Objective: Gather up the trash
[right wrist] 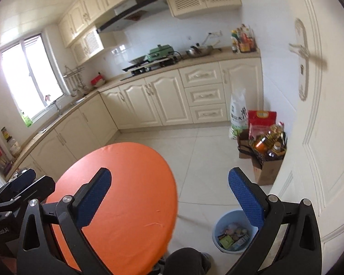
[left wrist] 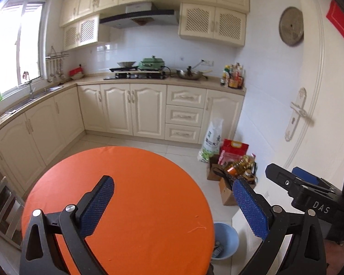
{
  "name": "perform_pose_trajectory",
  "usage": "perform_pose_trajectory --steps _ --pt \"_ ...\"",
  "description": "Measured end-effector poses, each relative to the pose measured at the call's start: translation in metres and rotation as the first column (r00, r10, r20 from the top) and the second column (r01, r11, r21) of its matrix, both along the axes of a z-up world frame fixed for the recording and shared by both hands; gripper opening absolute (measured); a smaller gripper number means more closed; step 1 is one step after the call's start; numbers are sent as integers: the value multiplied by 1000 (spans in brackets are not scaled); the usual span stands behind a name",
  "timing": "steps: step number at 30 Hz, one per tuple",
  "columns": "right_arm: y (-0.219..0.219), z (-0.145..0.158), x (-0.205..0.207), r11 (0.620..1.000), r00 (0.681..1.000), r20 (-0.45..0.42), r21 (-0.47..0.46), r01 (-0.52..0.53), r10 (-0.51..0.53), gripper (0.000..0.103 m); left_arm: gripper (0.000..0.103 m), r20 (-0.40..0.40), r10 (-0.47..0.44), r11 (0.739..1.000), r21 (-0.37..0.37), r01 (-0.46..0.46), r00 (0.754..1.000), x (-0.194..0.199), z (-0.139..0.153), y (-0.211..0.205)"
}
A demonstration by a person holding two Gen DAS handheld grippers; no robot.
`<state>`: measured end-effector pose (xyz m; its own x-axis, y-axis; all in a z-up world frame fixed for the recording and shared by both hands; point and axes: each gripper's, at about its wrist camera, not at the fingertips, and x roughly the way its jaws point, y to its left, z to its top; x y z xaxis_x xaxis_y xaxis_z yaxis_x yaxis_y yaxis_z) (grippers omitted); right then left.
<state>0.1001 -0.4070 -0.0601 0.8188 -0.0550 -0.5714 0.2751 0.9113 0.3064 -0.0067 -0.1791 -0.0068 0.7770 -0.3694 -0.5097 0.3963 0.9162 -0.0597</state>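
Observation:
A light blue trash bin (right wrist: 220, 224) stands on the floor to the right of the round orange table (right wrist: 126, 183). It holds several wrappers and small packets (right wrist: 234, 236). My right gripper (right wrist: 169, 171) hangs open high above the table's edge and the floor, with nothing between its blue pads. My left gripper (left wrist: 172, 181) is also open and empty, above the bare orange table (left wrist: 137, 183). In the left wrist view the table hides part of the bin (left wrist: 229, 236). Each wrist view catches the other gripper at its side edge: the right one (left wrist: 286, 178), the left one (right wrist: 23, 188).
Rice bags (right wrist: 238, 112) and cardboard boxes with oil bottles (right wrist: 263, 146) sit on the floor by the white door (right wrist: 321, 114). Cream cabinets and a counter line the far and left walls. A person's dark knee (right wrist: 185, 261) shows beside the bin.

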Motion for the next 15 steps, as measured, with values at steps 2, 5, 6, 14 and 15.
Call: perform_pose_trajectory --steps 2,5,6,14,15 --pt "31 21 -1 998 998 40 -32 -45 46 103 102 39 61 998 -14 -60 997 -27 9 32" --pt "73 45 -4 992 992 76 -77 -96 102 103 102 85 135 991 -30 -133 987 -68 18 67" --pt "83 50 -6 990 989 84 -90 -111 119 103 102 100 161 987 -34 -158 982 -84 18 79" --pt "173 78 -31 962 963 141 -185 -203 230 103 102 169 324 946 -33 -323 931 -195 23 129" --pt "180 79 -33 959 959 146 -189 -212 241 103 102 174 336 942 -36 -335 926 -206 20 123"
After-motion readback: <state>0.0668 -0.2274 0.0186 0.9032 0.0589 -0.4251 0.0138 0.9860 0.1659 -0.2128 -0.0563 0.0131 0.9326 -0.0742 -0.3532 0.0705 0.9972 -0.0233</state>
